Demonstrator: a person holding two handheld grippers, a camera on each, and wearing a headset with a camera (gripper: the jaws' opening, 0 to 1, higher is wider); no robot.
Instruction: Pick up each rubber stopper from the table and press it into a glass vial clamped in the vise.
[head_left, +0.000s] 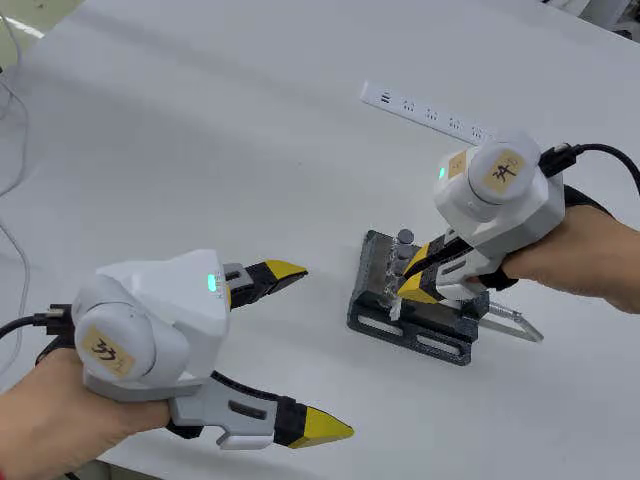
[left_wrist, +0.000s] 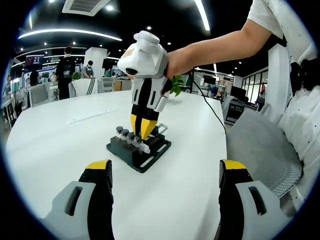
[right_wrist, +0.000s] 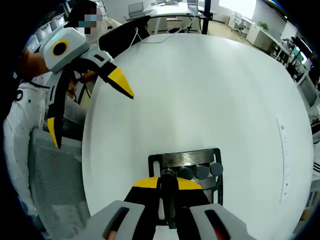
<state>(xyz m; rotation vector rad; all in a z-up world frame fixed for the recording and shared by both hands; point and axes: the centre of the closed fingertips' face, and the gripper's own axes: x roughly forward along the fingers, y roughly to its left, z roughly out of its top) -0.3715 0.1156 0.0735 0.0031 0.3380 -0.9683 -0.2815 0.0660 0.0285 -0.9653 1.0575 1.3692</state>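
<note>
Left tool: the left tool (head_left: 305, 350) is held wide, its yellow-tipped jaws far apart with nothing between them; it is carried above the white round surface (head_left: 200, 130); in the right gripper view it (right_wrist: 87, 107) is seen off to the left, spread just as wide.
Right tool: the right tool (head_left: 412, 288) is pointed down over the black metal vise (head_left: 415, 325); its jaws are drawn narrow and are closed on a dark grey rubber stopper (right_wrist: 167, 176).
Held stopper: it is gripped right at the right tool's tips, at one end of the vial row, directly over the vise.
Vials: a short row of clear glass vials (head_left: 400, 262) is clamped upright in the vise, just beside the right tool's tips; three fitted stoppers (right_wrist: 200, 171) are seen seated on them.
Vise: it is set on the surface under the right tool and straight ahead of the left tool, well apart from it.
Power strip: a white power strip (head_left: 425, 112) is laid flat beyond the right tool, well apart from the vise.
</note>
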